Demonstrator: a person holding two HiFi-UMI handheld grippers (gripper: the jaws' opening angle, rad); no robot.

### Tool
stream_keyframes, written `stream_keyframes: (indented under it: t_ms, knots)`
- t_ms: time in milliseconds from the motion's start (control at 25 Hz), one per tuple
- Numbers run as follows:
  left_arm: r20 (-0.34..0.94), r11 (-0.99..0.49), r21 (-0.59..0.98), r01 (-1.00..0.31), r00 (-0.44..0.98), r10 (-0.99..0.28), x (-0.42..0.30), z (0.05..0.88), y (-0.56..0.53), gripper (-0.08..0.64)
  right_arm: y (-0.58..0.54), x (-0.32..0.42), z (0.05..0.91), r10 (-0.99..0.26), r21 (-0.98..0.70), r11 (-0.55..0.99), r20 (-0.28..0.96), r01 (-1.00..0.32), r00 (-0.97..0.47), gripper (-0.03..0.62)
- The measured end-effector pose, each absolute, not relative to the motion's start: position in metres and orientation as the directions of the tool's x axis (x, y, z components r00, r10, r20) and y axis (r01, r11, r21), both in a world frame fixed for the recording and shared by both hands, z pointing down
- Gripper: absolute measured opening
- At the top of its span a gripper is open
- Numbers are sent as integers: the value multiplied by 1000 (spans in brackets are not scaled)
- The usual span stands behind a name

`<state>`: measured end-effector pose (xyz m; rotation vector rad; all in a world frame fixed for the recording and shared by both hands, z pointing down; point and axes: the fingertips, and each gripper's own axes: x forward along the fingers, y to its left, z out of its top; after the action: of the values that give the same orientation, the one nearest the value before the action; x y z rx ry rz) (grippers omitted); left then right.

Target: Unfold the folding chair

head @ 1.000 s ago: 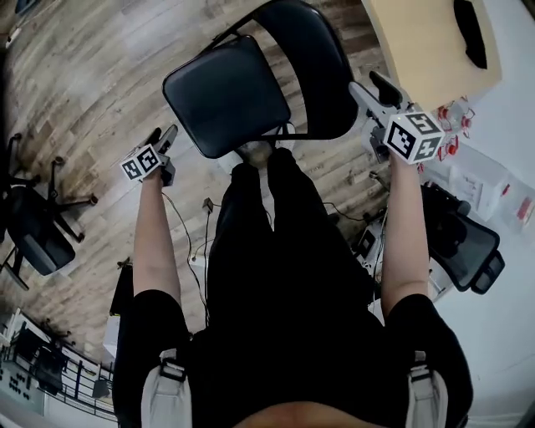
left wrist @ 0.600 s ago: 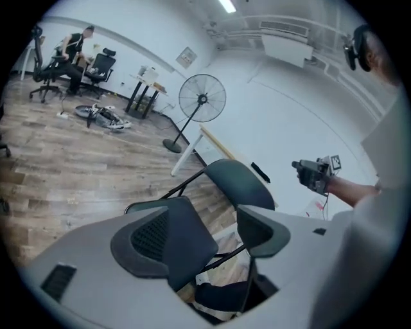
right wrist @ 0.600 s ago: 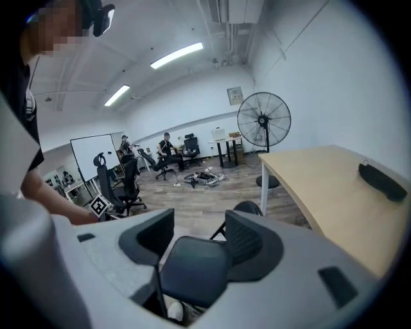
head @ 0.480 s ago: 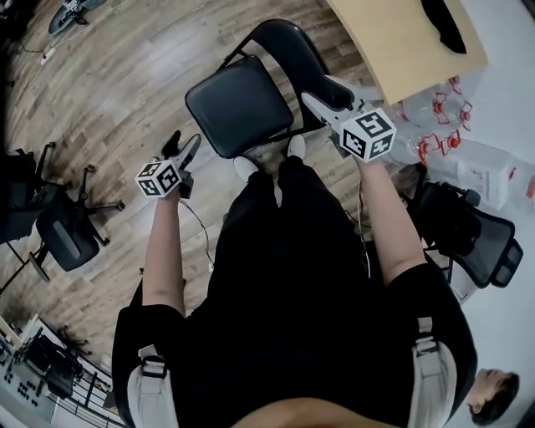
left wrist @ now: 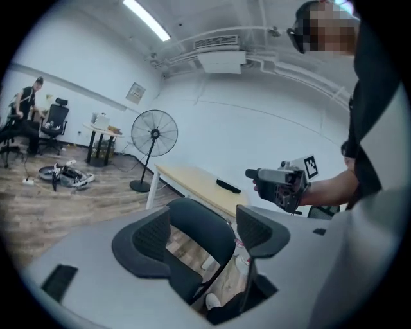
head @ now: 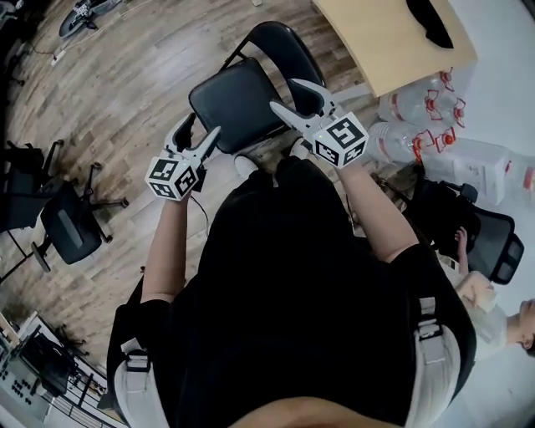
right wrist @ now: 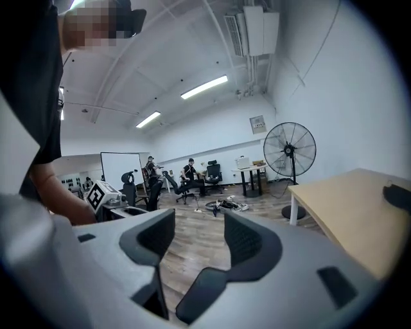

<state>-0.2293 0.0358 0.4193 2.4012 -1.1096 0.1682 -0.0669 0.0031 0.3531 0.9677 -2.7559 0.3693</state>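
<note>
1. Jaws of the left gripper stand wide apart. In the left gripper view only the room shows in the gap: the dark backrest of the folding chair lies beyond the pads, and neither pad presses on it.
2. Jaws of the right gripper are also spread wide, though they have just been closing a little. Nothing is between them; the right gripper view shows bare wood floor through the gap.
3. Both grippers are held up in front of the person's chest, pointing forward and slightly down, each with its marker cube toward the camera.
4. In the head view the folding chair stands opened out on the floor just ahead of the person's shoes, its black seat flat and its curved backrest on the far side.
5. From that view the left gripper's tips overlap the seat's near left edge and the right gripper's tips overlap its right side, but both are above it, not touching.
6. Beyond the chair to the right is a light wooden table with a black object on it.
7. Large clear water bottles lie on the floor beside the table.
8. Office chairs stand at the left edge, and a pedestal fan stands farther off.
</note>
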Motion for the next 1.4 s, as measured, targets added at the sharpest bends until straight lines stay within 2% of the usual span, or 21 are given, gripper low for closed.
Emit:
stream_keyframes:
  t_ms: [160,400,960,1400]
  knots:
    - [239,-631,280,-723,689,-684,-207,371,46,313,29,-79,334,-565,-164,783,215,-600,-797,236]
    - [164,-667,182,-722,691,-704,-192,323,58,271,44,-85,306,-548,-144,811,156,-567,-822,221]
    - [98,-654,137,-744,667,-739,-179,293,65,242,52,-100,284,-512,-101,847,101,-521,-853,175]
    - [102,-647,134,-750,660,-744,-178,296,63,230,52,-103,284,-499,-96,856,109,-508,-860,175]
